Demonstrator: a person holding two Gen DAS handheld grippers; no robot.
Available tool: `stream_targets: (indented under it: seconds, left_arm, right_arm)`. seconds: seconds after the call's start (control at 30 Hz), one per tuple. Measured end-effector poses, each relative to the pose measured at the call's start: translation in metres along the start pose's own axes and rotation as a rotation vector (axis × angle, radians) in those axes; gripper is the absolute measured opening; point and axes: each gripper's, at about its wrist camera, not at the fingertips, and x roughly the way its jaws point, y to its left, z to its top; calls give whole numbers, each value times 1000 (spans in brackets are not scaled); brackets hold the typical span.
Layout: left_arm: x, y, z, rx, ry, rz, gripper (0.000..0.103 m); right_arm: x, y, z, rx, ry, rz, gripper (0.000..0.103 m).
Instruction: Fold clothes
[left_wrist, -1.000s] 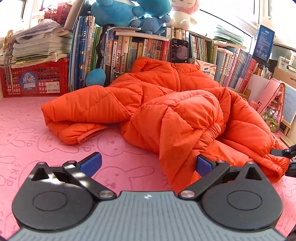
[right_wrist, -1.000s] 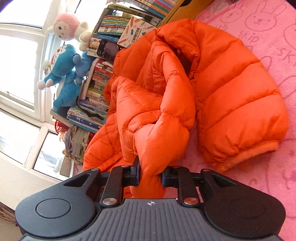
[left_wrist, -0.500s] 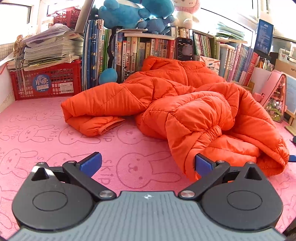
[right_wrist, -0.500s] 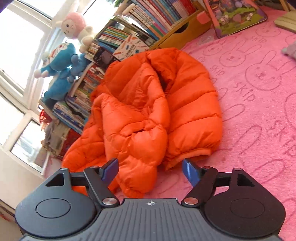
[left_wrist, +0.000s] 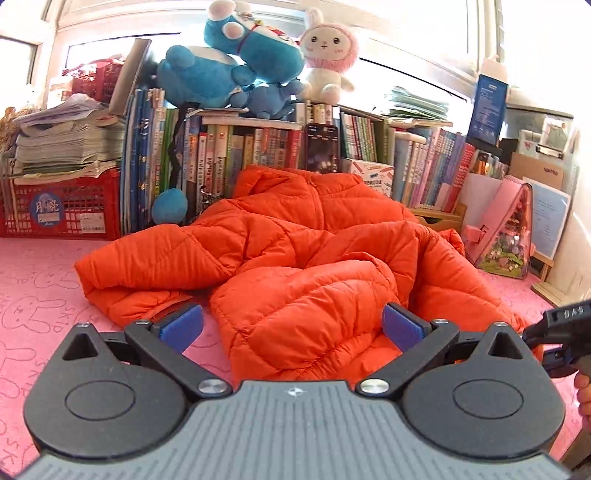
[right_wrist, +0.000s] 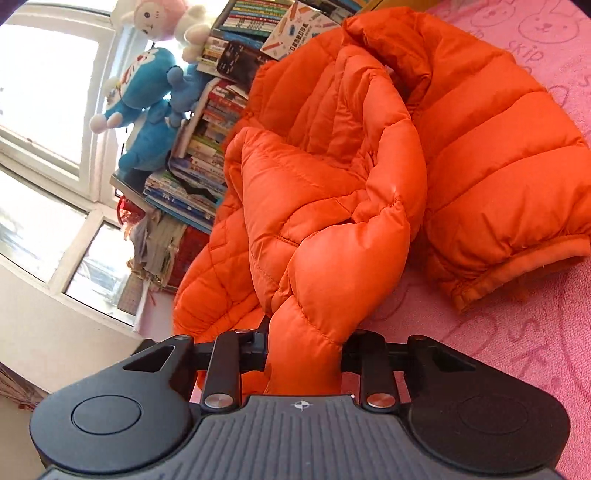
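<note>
1. Half a second back the right hand-held gripper (right_wrist: 303, 354) stood wide apart in front of the orange puffer jacket (right_wrist: 369, 177) with nothing between its fingers; now its jaws are closing on a bunched fold of that jacket, and the padded cloth fills the gap and bulges out above the fingers.
2. Compared with a second ago, the left hand-held gripper (left_wrist: 291, 326) sits closer to the jacket and looks higher: the plush toys (left_wrist: 236, 70) on top of the books now show in full.
3. Its jaws are spread wide, blue pads (left_wrist: 181, 326) clear of the cloth. A lobe of the jacket lies between them, gripped by neither.
4. At the right edge of the left wrist view the black tip of the other tool and a bit of a finger (left_wrist: 583, 384) have come into sight.
5. Crumpled in a heap, the jacket lies on the pink rabbit-print mat (left_wrist: 40, 295), one sleeve stretched toward the red crate (left_wrist: 62, 206), its collar end against the row of books (left_wrist: 229, 158).
6. In the right wrist view a cuffed sleeve rests on the mat just beside the pinched fold.
</note>
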Motion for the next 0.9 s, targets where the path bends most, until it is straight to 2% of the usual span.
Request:
stream_targets:
  seconds: [0.03,0.1,0.2,0.27,0.37,0.5,0.67,0.73,0.87,0.9]
  left_arm:
    - [0,-8,-3,49,-7,-5,103]
    - [0,-29,-13,214,-35,69,103]
    - [16,-50,-31,435,-17,259,103]
    - [26,-41,-38,480,34,320,103]
    - [31,-10,-44,436,114,390,103]
    - [16,27,-51,404,171,482,103]
    - [-12,56,-43,374,173,537,103]
    - [-24,71,-29,306,148,623,103]
    - [-57,85,-13,196,82,468,103]
    - [-62,76,-11,230,71,422,103]
  right_arm:
    - [-9,-3,1,40,-4,44,25]
    - [-27,-7,1,97,-22,92,21]
    - [-49,-9,0,83,-64,24,20]
    - [-58,-11,-1,66,-74,-41,20]
    - [-64,-15,-7,29,-74,-152,19]
    - [-64,-29,-18,41,-55,-189,19]
    - [-61,-35,-20,50,-39,-177,20]
    - [-63,-34,-19,38,-49,-187,20]
    - [-66,-35,-18,31,-63,-197,25]
    - [-65,-35,-18,30,-62,-201,26]
